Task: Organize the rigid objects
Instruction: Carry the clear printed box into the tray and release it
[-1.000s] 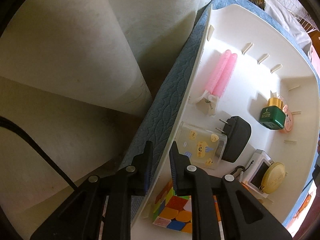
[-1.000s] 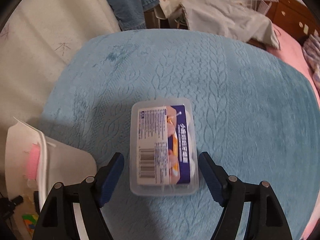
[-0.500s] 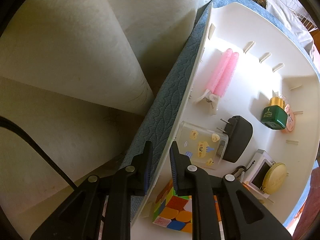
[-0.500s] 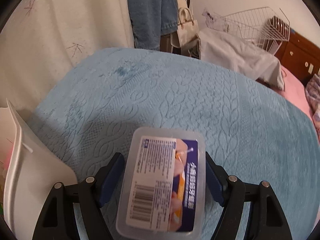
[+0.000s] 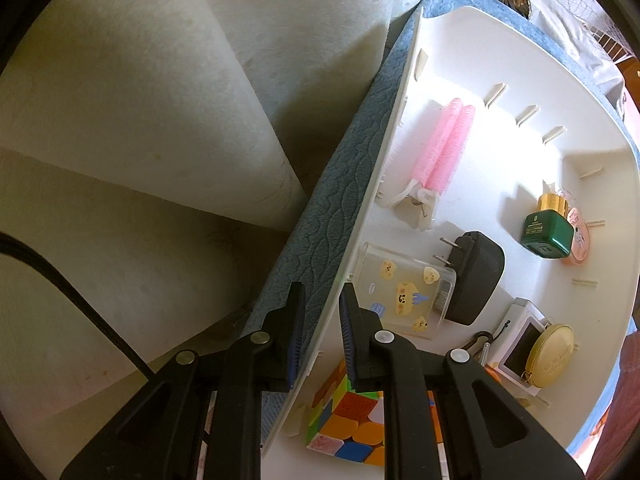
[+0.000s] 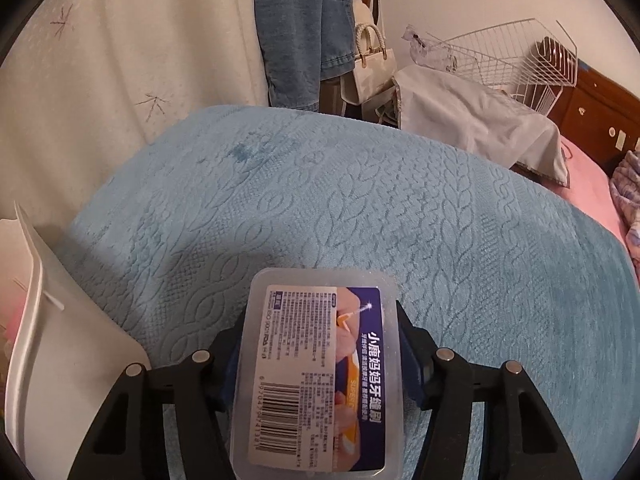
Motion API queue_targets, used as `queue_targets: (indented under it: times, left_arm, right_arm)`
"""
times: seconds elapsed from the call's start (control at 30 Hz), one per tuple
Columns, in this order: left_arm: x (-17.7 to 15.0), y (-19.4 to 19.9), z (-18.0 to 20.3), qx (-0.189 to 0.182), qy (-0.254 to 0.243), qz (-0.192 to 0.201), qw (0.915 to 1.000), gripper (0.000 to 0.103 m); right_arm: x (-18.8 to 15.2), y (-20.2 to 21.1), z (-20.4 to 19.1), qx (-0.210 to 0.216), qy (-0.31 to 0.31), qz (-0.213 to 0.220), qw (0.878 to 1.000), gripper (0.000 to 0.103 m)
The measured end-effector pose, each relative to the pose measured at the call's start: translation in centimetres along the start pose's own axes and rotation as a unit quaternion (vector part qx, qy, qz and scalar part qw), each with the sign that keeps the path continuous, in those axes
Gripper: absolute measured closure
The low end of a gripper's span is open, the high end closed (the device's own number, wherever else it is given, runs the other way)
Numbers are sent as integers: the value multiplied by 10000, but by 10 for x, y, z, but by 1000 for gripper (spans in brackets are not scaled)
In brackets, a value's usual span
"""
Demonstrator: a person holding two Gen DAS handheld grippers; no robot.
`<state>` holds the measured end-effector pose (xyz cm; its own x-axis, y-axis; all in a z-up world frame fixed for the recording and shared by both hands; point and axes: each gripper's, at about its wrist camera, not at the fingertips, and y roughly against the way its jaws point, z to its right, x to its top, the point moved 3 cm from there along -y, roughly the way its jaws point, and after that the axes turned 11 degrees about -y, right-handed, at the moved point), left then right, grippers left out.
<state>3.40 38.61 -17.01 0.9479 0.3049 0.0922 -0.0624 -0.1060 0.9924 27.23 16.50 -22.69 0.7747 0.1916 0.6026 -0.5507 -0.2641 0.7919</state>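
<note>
In the right wrist view a clear plastic box [image 6: 320,364] with a blue and white label sits between the jaws of my right gripper [image 6: 320,344]. The jaws are closing and both pads touch the box's long sides. My left gripper [image 5: 320,332] points down, shut on the side wall of the white tray [image 5: 400,92]. The tray holds pink hair rollers [image 5: 440,148], a black charger [image 5: 476,280], a clear case with bear stickers [image 5: 400,292], a green bottle [image 5: 546,230], a puzzle cube [image 5: 348,428] and a gold compact [image 5: 550,354]. The tray's corner [image 6: 28,320] shows at the left of the right wrist view.
A light blue knitted cover [image 6: 360,208] lies under the box and the tray. Behind it hang a pale curtain [image 6: 120,60], jeans [image 6: 304,20] and a white handbag [image 6: 372,68]. A wire basket [image 6: 512,60] rests on white cloth; pink bedding [image 6: 592,172] lies far right.
My right gripper's jaws have come in from well apart onto the sides of the clear box, and its view has tipped upward. The left gripper and tray have not moved.
</note>
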Motion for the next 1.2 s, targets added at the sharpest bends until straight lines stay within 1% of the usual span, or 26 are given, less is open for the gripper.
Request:
queue_targets:
  times: [0.23, 0.4, 0.5, 0.53, 0.57, 0.6, 0.63, 0.73, 0.87, 0.97, 1.03, 1.1, 1.2]
  left_arm:
    - [-2, 1, 0, -60, -77, 57, 9999, 85]
    - [-3, 0, -2, -158, -198, 61, 9997, 85]
    - [-4, -2, -2, -238, -318, 49, 9992, 85]
    - [-5, -3, -3, -261, -357, 44, 9990, 85]
    - [-5, -4, -3, -290, -410, 50, 9987, 85]
    - [-6, -4, -3, -321, -477, 68, 9983, 85]
    - [-6, -4, -3, -368, -561, 90, 9977, 85]
    - [-8, -4, -1, -436, -856, 127, 9953, 85]
    - [-8, -4, -2, -554, -1259, 114, 9904, 85]
    - [-9, -4, -2, -653, -1499, 112, 9865, 87]
    - [-10, -4, -2, -697, -1627, 106, 9841, 87]
    - [-10, -4, 0, -719, -1807, 105, 9808, 88]
    - [-12, -4, 0, -747, -2006, 102, 9768, 90]
  right_arm:
    - [-16, 14, 4, -169, -190, -122, 9996, 41]
    - [-34, 29, 8, -339, -483, -374, 9976, 41]
    - [-46, 38, 12, -661, -673, -602, 9937, 41]
    - [-49, 42, 14, -742, -831, -698, 9913, 41]
    - [-53, 47, 19, -848, -1073, -820, 9872, 41]
    - [-55, 51, 21, -920, -1179, -865, 9850, 41]
    - [-59, 57, 24, -1108, -1310, -937, 9807, 41]
    - [-73, 71, 28, -1480, -1465, -1033, 9726, 41]
    - [-92, 99, 24, -1569, -1993, -1039, 9617, 41]
    - [-100, 115, 16, -1661, -2260, -985, 9548, 41]
    - [-100, 128, 9, -1708, -2395, -861, 9519, 41]
    - [-97, 144, -2, -1722, -2459, -672, 9515, 41]
    - [-91, 169, -23, -1727, -2376, -338, 9553, 41]
